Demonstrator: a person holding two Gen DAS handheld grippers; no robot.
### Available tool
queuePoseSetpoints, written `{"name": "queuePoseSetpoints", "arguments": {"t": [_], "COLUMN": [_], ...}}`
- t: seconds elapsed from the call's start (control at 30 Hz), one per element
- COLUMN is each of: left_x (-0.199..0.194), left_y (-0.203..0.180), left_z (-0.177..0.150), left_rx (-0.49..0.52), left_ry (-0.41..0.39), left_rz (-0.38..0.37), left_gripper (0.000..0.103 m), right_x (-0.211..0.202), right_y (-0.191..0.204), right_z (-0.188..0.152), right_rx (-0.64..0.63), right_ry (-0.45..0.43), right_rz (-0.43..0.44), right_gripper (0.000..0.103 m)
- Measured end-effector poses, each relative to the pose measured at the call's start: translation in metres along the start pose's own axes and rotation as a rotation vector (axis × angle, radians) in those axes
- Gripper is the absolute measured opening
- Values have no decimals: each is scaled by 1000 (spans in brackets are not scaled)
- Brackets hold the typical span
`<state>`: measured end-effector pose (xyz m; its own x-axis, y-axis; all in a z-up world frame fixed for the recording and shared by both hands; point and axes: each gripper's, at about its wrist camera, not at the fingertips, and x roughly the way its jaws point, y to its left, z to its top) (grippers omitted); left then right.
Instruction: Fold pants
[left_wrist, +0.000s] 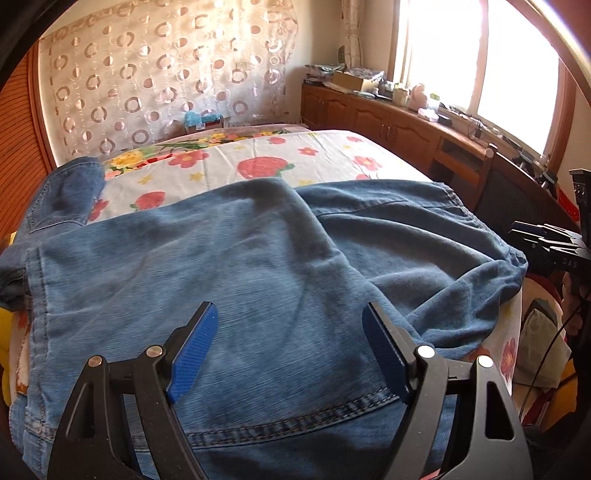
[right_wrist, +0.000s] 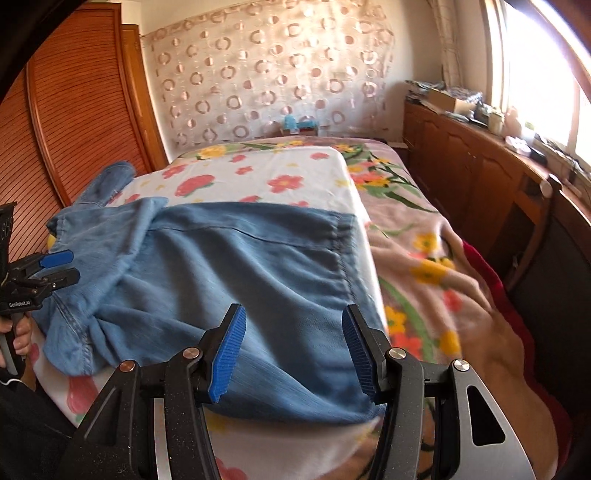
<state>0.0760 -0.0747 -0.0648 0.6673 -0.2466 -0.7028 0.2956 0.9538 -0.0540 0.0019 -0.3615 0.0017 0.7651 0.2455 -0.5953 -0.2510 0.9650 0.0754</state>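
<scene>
Blue denim pants lie rumpled on the bed, spread beneath both the left hand-held gripper and the right hand-held gripper, whose jaws gape empty

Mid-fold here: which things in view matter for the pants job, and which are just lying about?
For the job:
- denim pants
- white flowered sheet under them
- left gripper, open
- right gripper, open

Lying about:
- pink floral blanket
- clutter on the wooden cabinets
- blue item beyond the bed's far end

A home bedroom; floral-sheeted bed at centre; louvred wardrobe at nine o'clock; cluttered wooden cabinets under window at two.
</scene>
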Motion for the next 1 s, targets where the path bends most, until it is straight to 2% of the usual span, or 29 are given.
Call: {"name": "queuePoseSetpoints", "arguments": {"t": [0.4, 0.97, 1.0], "left_x": [18, 20, 19], "left_y": [-8, -9, -8], "left_z": [-7, -13, -13], "left_rx": [1, -4, -6], "left_ry": [59, 55, 54], "left_rz": [-9, -8, -10], "left_gripper": [81, 81, 81], "right_x": [6, 21, 20], "right_y": [-10, -21, -20], "right_z": [-3, -9, -9], "right_rx": [26, 63, 60], "right_ry": [41, 111, 110], "right_rz": [-55, -64, -63], "right_gripper": [56, 56, 50]}}
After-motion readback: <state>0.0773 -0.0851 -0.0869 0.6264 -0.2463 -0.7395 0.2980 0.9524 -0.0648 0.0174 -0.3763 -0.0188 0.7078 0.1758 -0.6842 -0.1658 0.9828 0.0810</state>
